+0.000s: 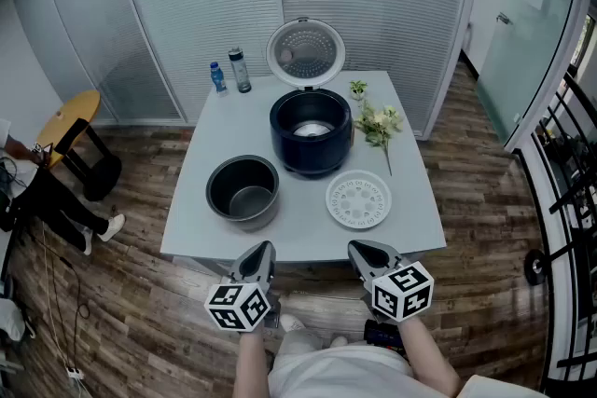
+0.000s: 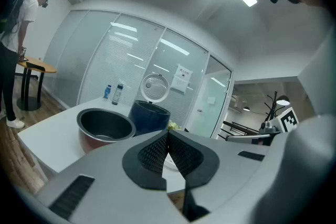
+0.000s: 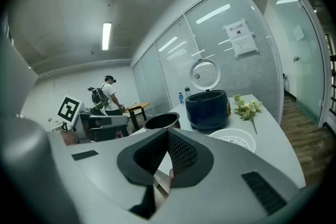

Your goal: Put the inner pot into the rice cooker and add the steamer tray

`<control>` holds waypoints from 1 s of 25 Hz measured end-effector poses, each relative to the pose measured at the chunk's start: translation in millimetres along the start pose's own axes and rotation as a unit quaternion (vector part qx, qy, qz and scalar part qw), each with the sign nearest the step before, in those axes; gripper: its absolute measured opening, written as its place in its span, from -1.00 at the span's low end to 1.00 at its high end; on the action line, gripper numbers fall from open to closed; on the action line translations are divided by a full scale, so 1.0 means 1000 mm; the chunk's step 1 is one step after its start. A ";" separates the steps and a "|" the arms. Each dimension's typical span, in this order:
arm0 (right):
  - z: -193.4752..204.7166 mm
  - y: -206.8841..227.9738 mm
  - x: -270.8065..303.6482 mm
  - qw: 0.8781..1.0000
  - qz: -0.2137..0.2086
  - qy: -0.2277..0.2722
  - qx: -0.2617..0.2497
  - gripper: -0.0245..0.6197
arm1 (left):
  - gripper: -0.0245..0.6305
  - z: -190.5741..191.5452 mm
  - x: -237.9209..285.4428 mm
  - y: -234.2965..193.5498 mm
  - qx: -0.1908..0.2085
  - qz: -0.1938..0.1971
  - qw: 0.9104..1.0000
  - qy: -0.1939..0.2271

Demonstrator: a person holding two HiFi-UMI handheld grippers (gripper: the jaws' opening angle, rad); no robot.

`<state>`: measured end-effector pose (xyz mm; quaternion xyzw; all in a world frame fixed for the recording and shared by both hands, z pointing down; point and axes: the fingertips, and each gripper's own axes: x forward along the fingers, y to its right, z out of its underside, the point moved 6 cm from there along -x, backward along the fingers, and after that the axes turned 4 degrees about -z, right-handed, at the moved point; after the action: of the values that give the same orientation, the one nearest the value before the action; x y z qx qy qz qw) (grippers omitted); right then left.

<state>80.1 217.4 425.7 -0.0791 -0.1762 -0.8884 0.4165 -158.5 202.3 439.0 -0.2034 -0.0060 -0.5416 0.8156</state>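
A dark blue rice cooker point(image 1: 311, 130) stands with its lid up at the middle of the white table point(image 1: 224, 126); it also shows as the rice cooker point(image 2: 149, 115) and the rice cooker point(image 3: 206, 109). The grey inner pot point(image 1: 243, 189) sits on the table left of it, also seen as the inner pot point(image 2: 104, 127) and the inner pot point(image 3: 161, 121). The white perforated steamer tray point(image 1: 359, 199) lies flat to the right, seen too as the steamer tray point(image 3: 234, 139). My left gripper point(image 1: 257, 259) and right gripper point(image 1: 366, 253) hover off the table's near edge, both shut and empty.
Two bottles point(image 1: 229, 74) stand at the table's far left corner. A sprig of flowers point(image 1: 377, 121) lies right of the cooker. A small wooden table point(image 1: 67, 118) and a person's legs point(image 1: 65, 219) are on the floor to the left. Glass walls close the back.
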 end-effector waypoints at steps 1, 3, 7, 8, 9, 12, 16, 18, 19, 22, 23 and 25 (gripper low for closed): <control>0.000 0.000 0.000 1.000 0.004 0.002 0.001 -0.88 | -0.89 -0.001 -0.001 0.000 0.005 0.001 1.000 0.001; -0.001 -0.001 0.001 1.000 0.009 0.004 0.003 -0.88 | -0.90 -0.003 -0.005 0.001 0.013 0.001 1.000 0.001; 0.001 -0.006 0.002 1.000 0.009 0.002 0.001 -0.88 | -0.90 -0.002 -0.012 -0.002 0.016 -0.012 1.000 -0.004; 0.003 -0.007 0.002 1.000 0.009 0.001 -0.001 -0.88 | -0.90 -0.001 -0.014 -0.004 0.015 -0.018 1.000 -0.006; 0.004 -0.008 0.003 1.000 0.009 0.001 -0.002 -0.88 | -0.90 -0.001 -0.015 -0.005 0.015 -0.022 1.000 -0.007; 0.004 -0.011 0.005 1.000 0.008 0.003 -0.002 -0.88 | -0.90 0.000 -0.021 -0.009 0.017 -0.032 0.999 -0.008; 0.002 -0.012 0.000 0.999 0.000 0.034 0.010 -0.87 | -0.89 0.001 -0.026 -0.008 0.013 -0.016 1.000 0.012; 0.002 -0.016 0.000 0.999 -0.025 0.033 0.018 -0.75 | -0.20 0.001 -0.028 -0.007 -0.014 0.008 1.000 0.025; 0.002 -0.018 0.002 0.999 -0.034 0.027 0.019 -0.47 | -0.14 0.001 -0.029 -0.007 -0.022 0.012 0.999 0.026; 0.005 -0.022 0.004 0.999 -0.038 0.011 0.014 -0.31 | -0.10 0.001 -0.032 -0.008 -0.020 0.004 1.000 0.022; 0.006 -0.023 0.004 0.999 -0.037 0.008 0.014 -0.31 | -0.10 0.001 -0.034 -0.009 -0.022 0.002 1.000 0.022; 0.007 -0.024 0.005 0.999 -0.040 0.006 0.016 -0.31 | -0.10 0.002 -0.037 -0.010 -0.027 -0.002 0.999 0.020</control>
<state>58.3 230.9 427.9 -0.0598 -0.1905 -0.9018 0.3832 -182.0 232.3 435.7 -0.2142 0.0248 -0.5470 0.8089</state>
